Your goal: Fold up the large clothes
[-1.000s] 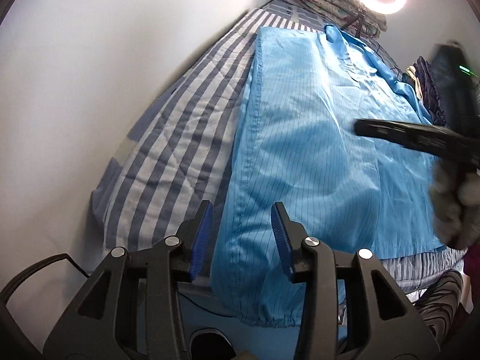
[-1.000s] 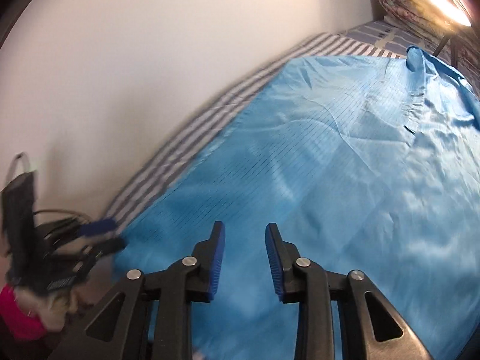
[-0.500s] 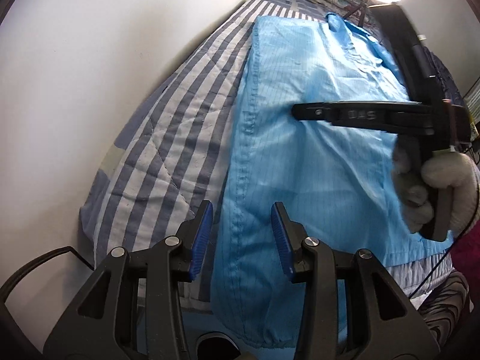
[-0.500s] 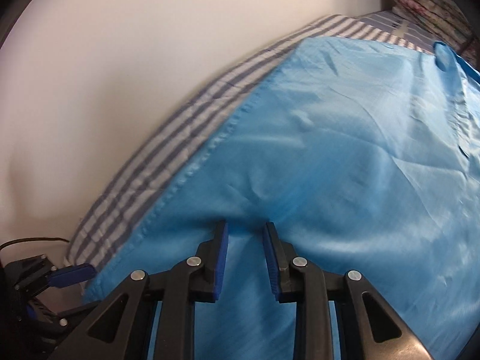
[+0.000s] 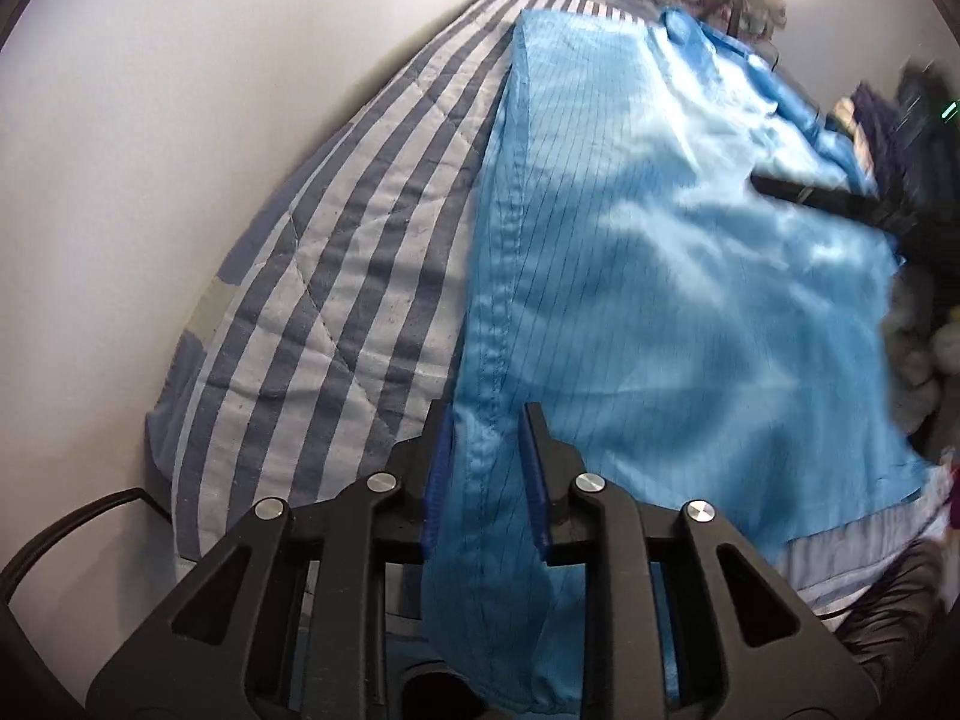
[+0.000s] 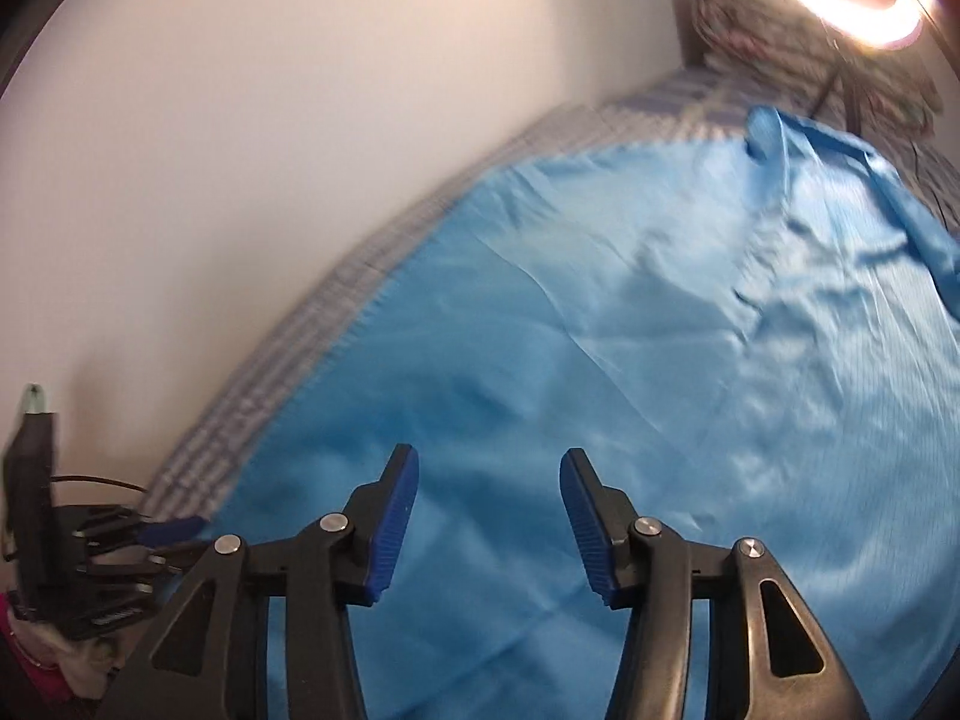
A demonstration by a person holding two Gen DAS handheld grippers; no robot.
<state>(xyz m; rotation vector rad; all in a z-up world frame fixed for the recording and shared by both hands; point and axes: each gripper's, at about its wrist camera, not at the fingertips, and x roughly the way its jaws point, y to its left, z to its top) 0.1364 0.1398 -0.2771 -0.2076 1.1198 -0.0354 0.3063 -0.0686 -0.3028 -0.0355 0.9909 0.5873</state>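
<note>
Left gripper (image 5: 485, 468): now pinching blue garment (image 5: 660, 300) hem, lower centre | Right gripper (image 6: 486, 525): released, fingers spread | Judgement: fold underway, left-led.

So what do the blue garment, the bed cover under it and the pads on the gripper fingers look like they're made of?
Blue garment: thin, smooth woven synthetic, probably; it has a satin sheen, a fine dark grid and soft wrinkles.
Bed cover: matte quilted cotton-like fabric, with blue-grey and white stripes and stitched diagonal lines.
Pads: blue ribbed rubber or plastic, matte; which one is unclear.
</note>
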